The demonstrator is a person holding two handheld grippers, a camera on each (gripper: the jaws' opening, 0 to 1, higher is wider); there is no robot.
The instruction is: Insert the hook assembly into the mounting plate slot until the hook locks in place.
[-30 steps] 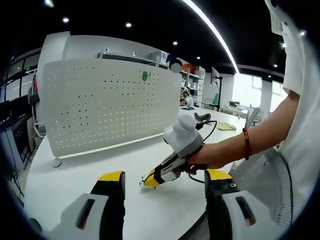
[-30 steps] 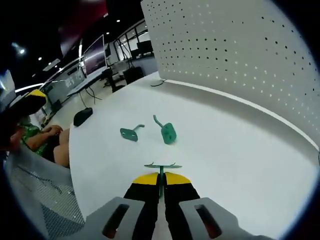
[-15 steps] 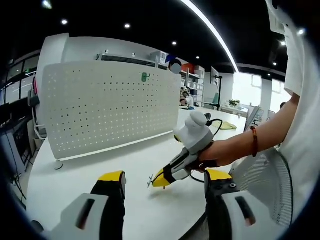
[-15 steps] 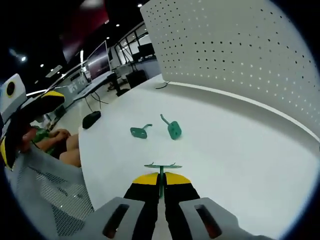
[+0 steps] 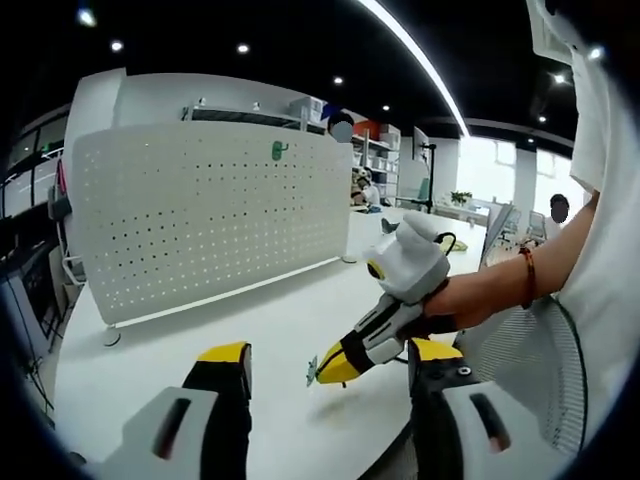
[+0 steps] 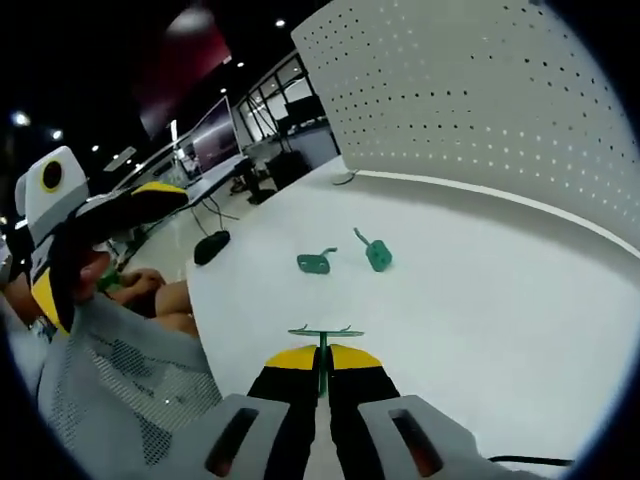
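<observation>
Holding a thin green hook assembly (image 6: 321,340) pinched in my right gripper (image 6: 321,362), jaws closed tight on it above the white table (image 6: 480,300). My left gripper (image 5: 325,372) is hanging wide open, holding nothing. I judge the carry is underway; next I need to align with a slot in the white perforated mounting plate (image 5: 210,205).

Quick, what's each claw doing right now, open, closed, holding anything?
Left claw: open, holding nothing.
Right claw: closed on a green hook.
</observation>
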